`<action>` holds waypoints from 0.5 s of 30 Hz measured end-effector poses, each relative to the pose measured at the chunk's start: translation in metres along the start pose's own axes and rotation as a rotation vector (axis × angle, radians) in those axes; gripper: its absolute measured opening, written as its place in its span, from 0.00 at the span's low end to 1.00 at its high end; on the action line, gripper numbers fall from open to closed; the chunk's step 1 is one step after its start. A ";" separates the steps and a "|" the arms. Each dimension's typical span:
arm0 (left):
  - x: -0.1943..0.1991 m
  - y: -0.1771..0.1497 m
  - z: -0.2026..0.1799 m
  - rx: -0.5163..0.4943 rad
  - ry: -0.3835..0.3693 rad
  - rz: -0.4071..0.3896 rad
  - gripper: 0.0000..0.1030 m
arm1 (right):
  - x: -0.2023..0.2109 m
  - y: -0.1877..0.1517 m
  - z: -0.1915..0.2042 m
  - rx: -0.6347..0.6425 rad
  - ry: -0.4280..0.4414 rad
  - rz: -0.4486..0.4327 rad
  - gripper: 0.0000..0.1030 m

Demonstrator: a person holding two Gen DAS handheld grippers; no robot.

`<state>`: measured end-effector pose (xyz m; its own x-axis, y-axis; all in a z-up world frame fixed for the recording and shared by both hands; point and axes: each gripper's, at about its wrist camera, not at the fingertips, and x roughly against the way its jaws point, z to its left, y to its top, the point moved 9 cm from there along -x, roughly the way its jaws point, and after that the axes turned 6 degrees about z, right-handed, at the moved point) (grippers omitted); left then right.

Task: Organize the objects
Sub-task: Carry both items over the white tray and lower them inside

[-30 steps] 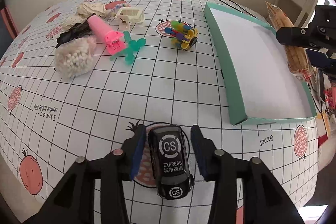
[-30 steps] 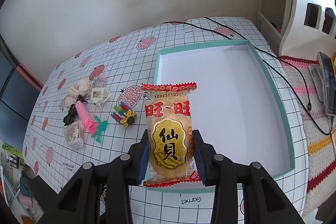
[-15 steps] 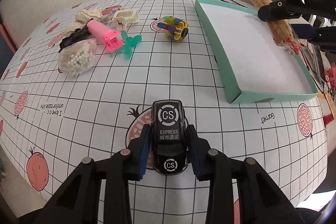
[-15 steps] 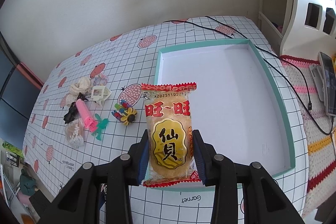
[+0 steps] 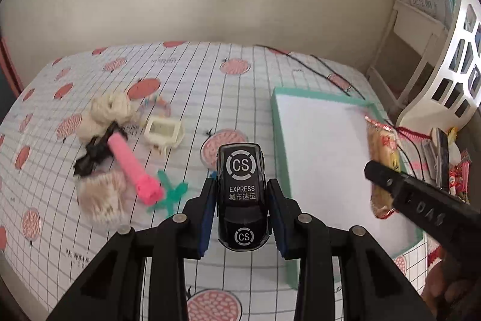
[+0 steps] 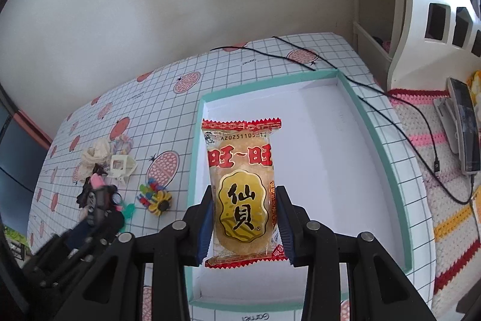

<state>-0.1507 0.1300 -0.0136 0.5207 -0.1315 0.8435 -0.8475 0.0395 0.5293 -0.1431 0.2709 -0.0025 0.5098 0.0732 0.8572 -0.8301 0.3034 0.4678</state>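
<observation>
Gripping a black toy car [image 5: 242, 194] by its sides, the left tongs [image 5: 242, 212] hold it lifted above the surface [image 5: 195, 74], a gridded cloth with pink fruit prints; the car's roof reads "CS EXPRESS" and its nose points away from the camera. Ahead and to the left of these tongs lies a loose cluster of small things: a pink tube [image 5: 132, 170] lying slantwise, a green plastic figure [image 5: 171, 194] just beside its near end, a bag of white pellets [image 5: 100, 199], a black scrap [image 5: 93, 155], cream fabric pieces [image 5: 111, 110] and a cream square frame [image 5: 163, 130]. To the right of the left tongs sits a shallow teal-rimmed tray [image 5: 281, 140] with a white floor. The right tongs [image 6: 245, 215] are clamped on a rice cracker packet [image 6: 242, 185], yellow with red crimped ends and large black characters, held upright in the view over the near left part of the tray [image 6: 375, 140]; whether the packet touches the tray floor cannot be told. In the left wrist view the same packet [image 5: 381, 167] shows over the tray's right side, pinched by the right tongs' black finger [image 5: 390, 179]. Left of the right tongs, on the cloth, lies a colourful flower-like toy [image 6: 154, 197], and the left tongs with the car [image 6: 102, 197] show blurred beyond it. A black cable [image 6: 390, 98] runs across the far end of the surface and past the tray's right rim.
</observation>
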 end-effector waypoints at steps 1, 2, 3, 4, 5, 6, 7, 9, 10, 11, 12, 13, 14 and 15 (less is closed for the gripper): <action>0.001 0.010 -0.007 -0.012 -0.017 -0.016 0.34 | -0.002 0.005 -0.005 -0.009 -0.006 -0.005 0.39; 0.002 0.018 -0.014 -0.017 -0.042 -0.027 0.34 | -0.005 0.010 -0.009 -0.015 -0.015 -0.008 0.39; 0.000 0.025 -0.023 -0.021 -0.076 -0.031 0.34 | -0.008 0.014 -0.013 -0.017 -0.027 -0.011 0.39; -0.003 0.031 -0.032 -0.022 -0.109 -0.029 0.34 | -0.011 0.019 -0.018 -0.016 -0.042 -0.013 0.39; -0.008 0.037 -0.039 -0.022 -0.137 -0.026 0.34 | -0.014 0.023 -0.023 -0.016 -0.059 -0.013 0.39; -0.013 0.041 -0.047 -0.022 -0.160 -0.023 0.34 | -0.018 0.027 -0.028 -0.017 -0.075 -0.013 0.39; -0.018 0.045 -0.054 -0.026 -0.179 -0.019 0.34 | -0.022 0.031 -0.033 -0.017 -0.087 -0.012 0.39; -0.029 0.051 -0.067 -0.040 -0.198 -0.013 0.34 | -0.029 0.039 -0.043 -0.023 -0.106 -0.008 0.39; -0.035 0.055 -0.072 -0.044 -0.206 -0.009 0.34 | -0.033 0.042 -0.047 -0.027 -0.110 -0.008 0.39; -0.043 0.057 -0.077 -0.047 -0.214 -0.001 0.34 | -0.036 0.045 -0.051 -0.032 -0.114 -0.007 0.39; -0.050 0.060 -0.081 -0.047 -0.223 0.010 0.34 | -0.041 0.048 -0.055 -0.040 -0.118 -0.005 0.39; -0.057 0.061 -0.084 -0.045 -0.232 0.021 0.34 | -0.046 0.051 -0.059 -0.047 -0.118 -0.004 0.39; -0.064 0.063 -0.087 -0.040 -0.242 0.032 0.34 | -0.051 0.053 -0.060 -0.052 -0.112 -0.001 0.39; -0.071 0.065 -0.089 -0.037 -0.251 0.042 0.34 | -0.057 0.055 -0.062 -0.053 -0.108 0.003 0.39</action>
<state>-0.2332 0.2298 -0.0314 0.4392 -0.3711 0.8182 -0.8612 0.0855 0.5010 -0.2040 0.3420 -0.0384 0.4780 -0.0277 0.8779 -0.8169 0.3532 0.4560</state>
